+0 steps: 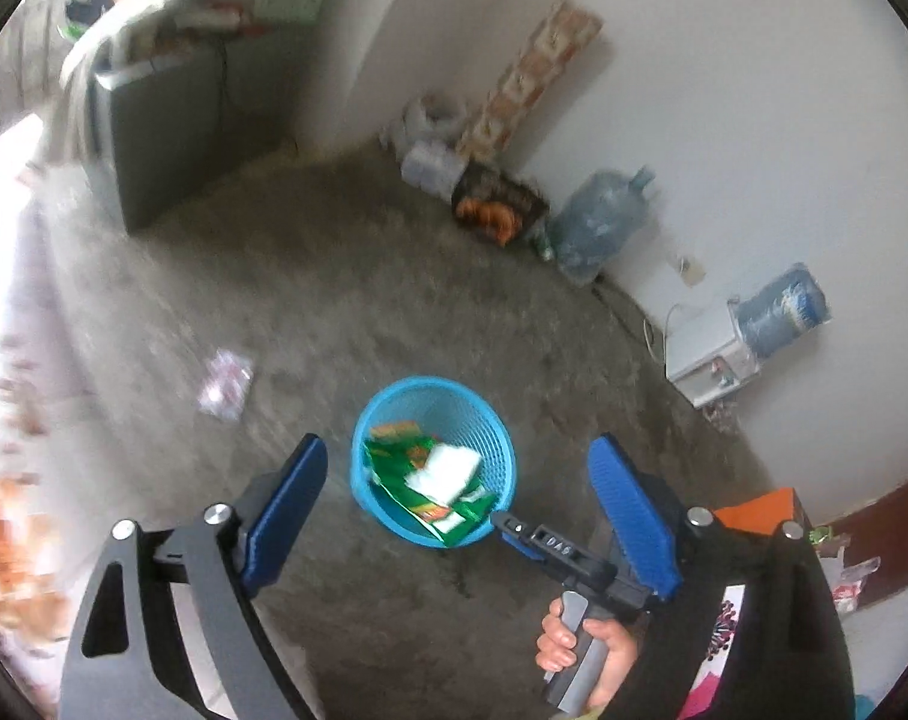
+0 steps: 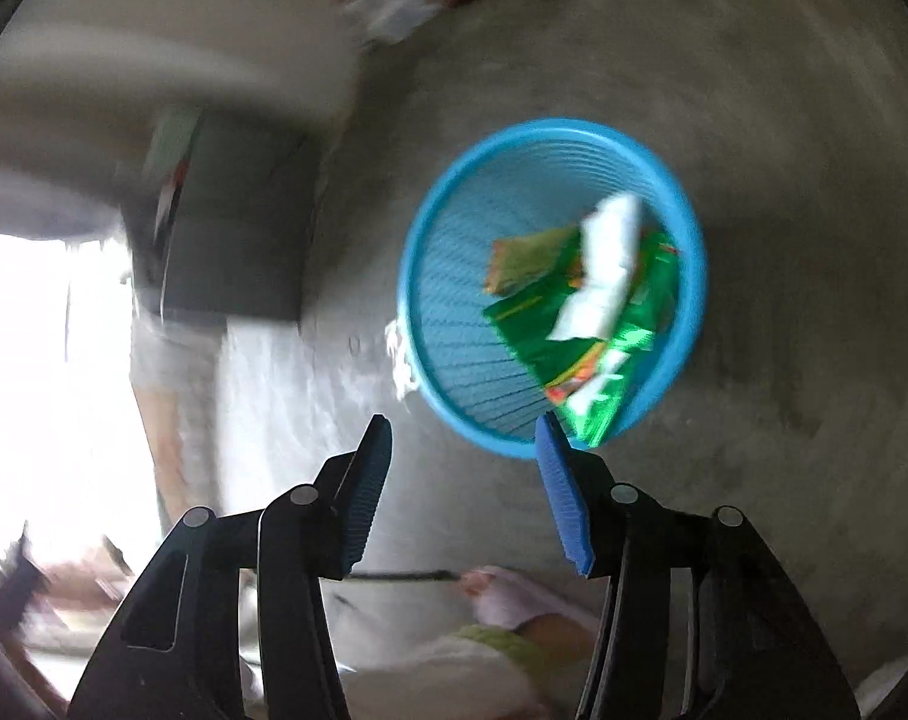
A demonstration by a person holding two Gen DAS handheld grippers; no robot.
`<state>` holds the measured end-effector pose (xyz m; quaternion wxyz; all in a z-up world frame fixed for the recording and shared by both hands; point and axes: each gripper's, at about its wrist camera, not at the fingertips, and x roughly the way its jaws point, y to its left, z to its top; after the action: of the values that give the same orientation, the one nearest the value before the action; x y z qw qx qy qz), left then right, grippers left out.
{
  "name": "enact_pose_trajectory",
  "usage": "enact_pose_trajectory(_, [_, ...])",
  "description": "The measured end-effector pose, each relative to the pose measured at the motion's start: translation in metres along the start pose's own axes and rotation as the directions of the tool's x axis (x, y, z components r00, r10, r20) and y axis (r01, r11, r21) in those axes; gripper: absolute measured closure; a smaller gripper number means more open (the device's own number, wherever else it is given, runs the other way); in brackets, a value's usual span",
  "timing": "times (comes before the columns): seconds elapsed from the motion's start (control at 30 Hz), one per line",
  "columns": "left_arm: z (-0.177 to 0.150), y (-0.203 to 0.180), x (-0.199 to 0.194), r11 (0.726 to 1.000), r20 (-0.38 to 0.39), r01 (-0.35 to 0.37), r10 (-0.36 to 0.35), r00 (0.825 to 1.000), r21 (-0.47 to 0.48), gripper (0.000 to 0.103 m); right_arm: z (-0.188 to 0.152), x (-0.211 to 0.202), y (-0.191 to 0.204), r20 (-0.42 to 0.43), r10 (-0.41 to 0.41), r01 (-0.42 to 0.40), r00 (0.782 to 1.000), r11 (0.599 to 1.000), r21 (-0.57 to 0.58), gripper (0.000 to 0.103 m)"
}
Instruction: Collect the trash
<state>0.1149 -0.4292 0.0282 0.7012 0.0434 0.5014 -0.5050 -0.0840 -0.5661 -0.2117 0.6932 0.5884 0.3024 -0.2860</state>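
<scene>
Though wrappers fill the blue basket, print blurs unreadable.

left gripper jaws spread, right gripper likewise

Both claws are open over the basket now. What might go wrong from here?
1. The green wrapper leans over the blue basket rim beside the right claw; a brush might drag it out.
2. The left claw has nothing in it, and a wrapper on the floor could get missed.
</scene>
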Motion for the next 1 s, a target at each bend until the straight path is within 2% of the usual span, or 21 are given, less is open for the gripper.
enact_pose_trajectory(0.07, [-0.003,0.010,-0.035,1.000,0.038,-0.010,0.010,0.999,-0.011,0.015,-0.011,0.006,0.030,-0.028,-0.003,-0.001,1.000,0.992,-0.127,0.052])
enact_pose_trajectory(0.2, [-0.019,0.034,-0.097,1.000,0.114,-0.018,0.020,0.993,-0.022,0.014,-0.034,0.029,0.080,-0.085,-0.012,-0.014,0.996,0.954,-0.301,0.052])
enact_pose_trajectory(0.33, [-0.045,0.074,-0.154,0.995,0.174,-0.072,0.083,0.981,-0.069,0.014,-0.049,0.058,0.121,-0.133,-0.031,-0.028,0.991,0.909,-0.416,0.050])
enact_pose_trajectory(0.4, [-0.060,0.099,-0.184,0.987,0.204,-0.110,0.133,0.970,-0.118,0.014,-0.052,0.080,0.143,-0.172,-0.039,-0.043,0.984,0.892,-0.449,0.049])
enact_pose_trajectory(0.43, [-0.066,0.111,-0.198,0.982,0.219,-0.127,0.156,0.963,-0.141,0.014,-0.052,0.086,0.151,-0.182,-0.039,-0.050,0.983,0.886,-0.460,0.045])
enact_pose_trajectory(0.5, [-0.084,0.137,-0.230,0.965,0.262,-0.166,0.217,0.940,-0.204,0.013,-0.046,0.112,0.170,-0.200,-0.056,-0.049,0.978,0.875,-0.482,0.037])
enact_pose_trajectory(0.6, [-0.108,0.172,-0.277,0.926,0.329,-0.215,0.317,0.890,-0.310,0.011,-0.029,0.160,0.191,-0.227,-0.075,-0.043,0.971,0.880,-0.474,0.026])
enact_pose_trajectory(0.7, [-0.133,0.207,-0.315,0.871,0.382,-0.264,0.430,0.818,-0.414,0.009,-0.007,0.220,0.205,-0.246,-0.135,0.008,0.960,0.890,-0.456,0.022])
enact_pose_trajectory(0.73, [-0.138,0.216,-0.323,0.859,0.389,-0.271,0.451,0.803,-0.435,0.009,0.001,0.243,0.208,-0.241,-0.178,0.053,0.954,0.892,-0.449,0.020])
enact_pose_trajectory(0.77, [-0.145,0.228,-0.332,0.838,0.395,-0.284,0.484,0.781,-0.467,0.008,0.008,0.267,0.211,-0.241,-0.217,0.091,0.946,0.890,-0.446,0.020])
enact_pose_trajectory(0.8, [-0.149,0.236,-0.338,0.822,0.397,-0.293,0.508,0.764,-0.487,0.008,0.014,0.283,0.213,-0.248,-0.236,0.106,0.940,0.890,-0.443,0.019])
enact_pose_trajectory(0.87, [-0.156,0.256,-0.347,0.796,0.399,-0.309,0.547,0.736,-0.519,0.007,0.027,0.333,0.216,-0.261,-0.288,0.157,0.921,0.890,-0.428,0.019])
enact_pose_trajectory(0.93, [-0.160,0.276,-0.352,0.766,0.384,-0.324,0.581,0.718,-0.555,0.007,0.037,0.371,0.216,-0.263,-0.336,0.205,0.904,0.883,-0.423,0.016])
enact_pose_trajectory(1.0, [-0.163,0.294,-0.353,0.745,0.374,-0.323,0.599,0.708,-0.583,0.007,0.046,0.410,0.213,-0.274,-0.374,0.244,0.886,0.878,-0.411,0.016])
